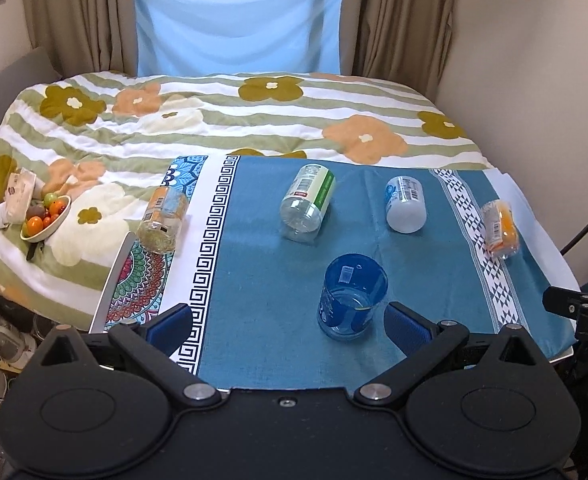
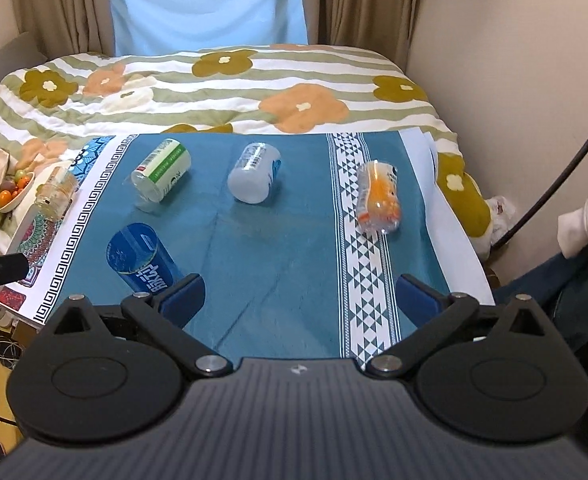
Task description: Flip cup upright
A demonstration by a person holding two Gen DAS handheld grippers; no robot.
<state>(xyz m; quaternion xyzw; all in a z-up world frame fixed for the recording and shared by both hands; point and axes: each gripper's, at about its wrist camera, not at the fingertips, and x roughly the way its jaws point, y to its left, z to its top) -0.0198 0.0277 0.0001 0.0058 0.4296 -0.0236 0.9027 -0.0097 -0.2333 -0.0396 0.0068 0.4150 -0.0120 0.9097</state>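
A blue clear cup (image 1: pixel 352 296) stands upright on the blue cloth, just ahead of my left gripper (image 1: pixel 289 322), which is open and empty, its right finger (image 1: pixel 408 330) beside the cup. The cup also shows in the right wrist view (image 2: pixel 141 256), left of my open, empty right gripper (image 2: pixel 300 298). Several other cups lie on their sides: a green-labelled one (image 1: pixel 308 202), a white one (image 1: pixel 406 204), an orange one (image 1: pixel 502 228) and a yellowish one (image 1: pixel 163 220).
The blue cloth (image 1: pixel 253 280) covers a board on a flowered bed quilt (image 1: pixel 213 120). A bowl of fruit (image 1: pixel 45 216) sits at the left. Walls and curtains close in behind and at the right. A dark cable (image 2: pixel 554 188) hangs at the right.
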